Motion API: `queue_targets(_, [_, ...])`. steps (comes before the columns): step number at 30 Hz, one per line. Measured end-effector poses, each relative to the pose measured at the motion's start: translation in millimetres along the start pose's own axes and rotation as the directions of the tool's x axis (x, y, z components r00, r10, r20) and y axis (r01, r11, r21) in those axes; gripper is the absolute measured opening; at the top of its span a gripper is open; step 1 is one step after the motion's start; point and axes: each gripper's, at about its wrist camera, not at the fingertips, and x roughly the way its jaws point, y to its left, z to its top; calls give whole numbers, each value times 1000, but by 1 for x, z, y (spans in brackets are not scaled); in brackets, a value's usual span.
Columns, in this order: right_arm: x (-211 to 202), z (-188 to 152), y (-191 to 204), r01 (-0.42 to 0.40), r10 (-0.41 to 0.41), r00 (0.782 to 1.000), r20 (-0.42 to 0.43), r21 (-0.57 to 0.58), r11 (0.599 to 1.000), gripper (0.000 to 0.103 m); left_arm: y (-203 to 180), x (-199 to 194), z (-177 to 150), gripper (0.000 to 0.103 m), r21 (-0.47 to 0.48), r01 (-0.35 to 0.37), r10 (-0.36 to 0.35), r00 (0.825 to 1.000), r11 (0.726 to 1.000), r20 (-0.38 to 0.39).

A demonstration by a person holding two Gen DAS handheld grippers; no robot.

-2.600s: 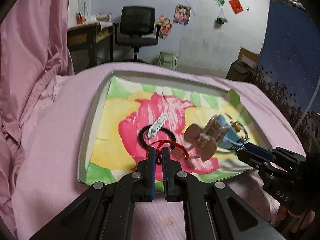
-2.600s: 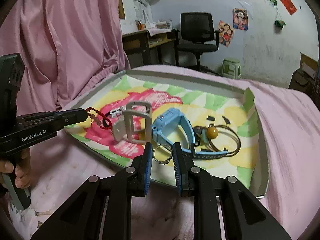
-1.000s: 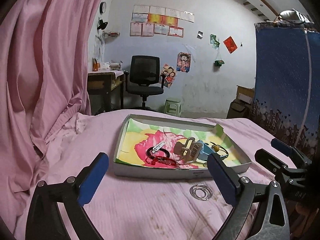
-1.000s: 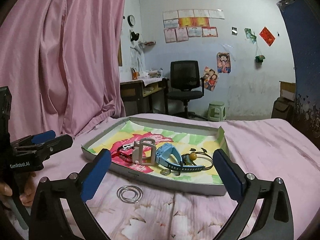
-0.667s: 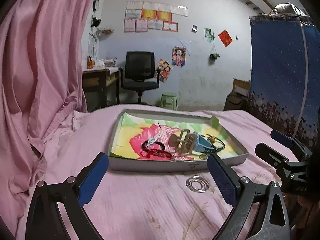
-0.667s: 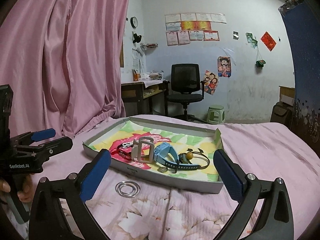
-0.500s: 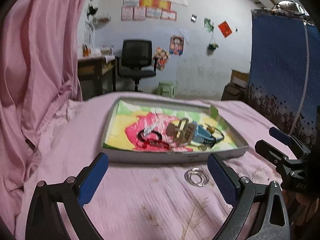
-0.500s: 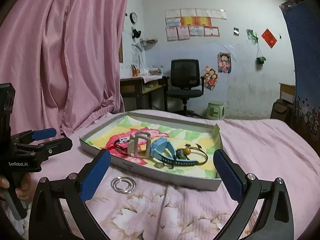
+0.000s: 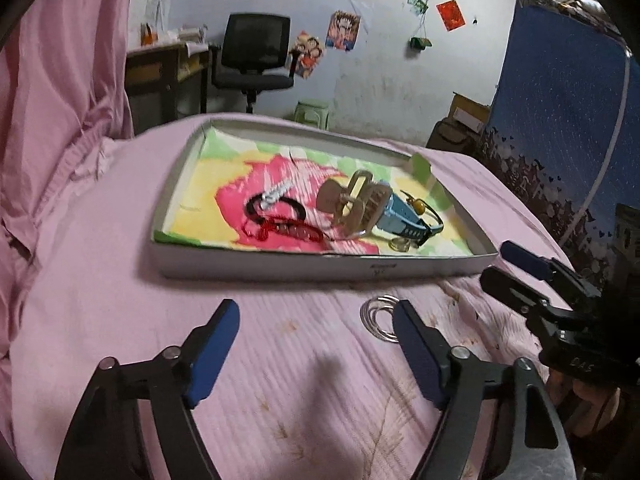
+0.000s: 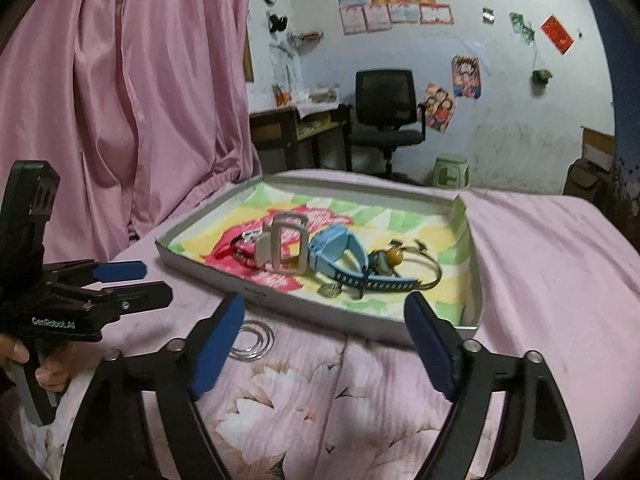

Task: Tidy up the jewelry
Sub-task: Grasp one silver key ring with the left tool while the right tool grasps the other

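Both hands dip back toward the tray [image 9: 320, 266]: left gripper [image 9: 316, 344] and right gripper [image 10: 324, 340] closing, fingers apart and empty, silver bangles [image 9: 380, 316] outside its front wall.

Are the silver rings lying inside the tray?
No, the silver rings lie on the pink bedcover outside the tray, just in front of its near wall.

The silver rings [image 9: 379, 317] (part hidden behind a blue pad [image 9: 416, 350]) look blurred.
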Motion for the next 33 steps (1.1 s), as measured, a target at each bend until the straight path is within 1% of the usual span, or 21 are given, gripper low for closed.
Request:
queue_targets(2, [8,-1,1,-24,24,999,-37,-4,1000,64,3,4,0,70,-15,12,-13,1000,1000,-21])
queue_targets(3, [12,-1,2,-36,35,998,-56,-6,999,61,4,7,0,67,-23,19,-20,999,1000,-35])
queue_targets(5, [19,-2,3,-53,52,995,-86,-10,999,51,6,11,0,63,-33,22,-24,998,999,-58])
queue_targets(6, [24,-3,5,-64,62,992,-109,-14,998,49,6,13,0,62,-35,23,-25,997,999,-67])
queue_targets(8, [34,-4,7,-86,82,985,-151,-20,996,40,6,18,0,58,-34,21,-24,996,999,-88])
queue_targets(10, [43,-5,10,-106,99,977,-190,-26,994,36,6,22,1,53,-30,18,-21,994,999,-108])
queue_targets(12, [49,-7,11,-122,113,970,-217,-28,992,31,6,25,2,49,-26,16,-19,992,1000,-123])
queue_targets(14, [56,-8,14,-142,131,961,-245,-31,989,26,6,27,3,48,-24,18,-21,991,1000,-130])
queue_targets(17, [63,-10,17,-162,146,950,-275,-36,986,22,6,29,4,46,-21,17,-20,990,1000,-138])
queue_targets(23, [75,-8,23,-185,159,934,-319,-54,981,17,6,32,6,46,-15,19,-21,988,1000,-151])
queue_targets(30, [88,-10,31,-209,164,910,-381,-79,975,14,6,33,5,45,-7,19,-20,988,1000,-156])
queue_targets(33, [91,-11,32,-213,164,903,-398,-82,974,12,5,34,4,42,0,22,-22,987,1000,-160])
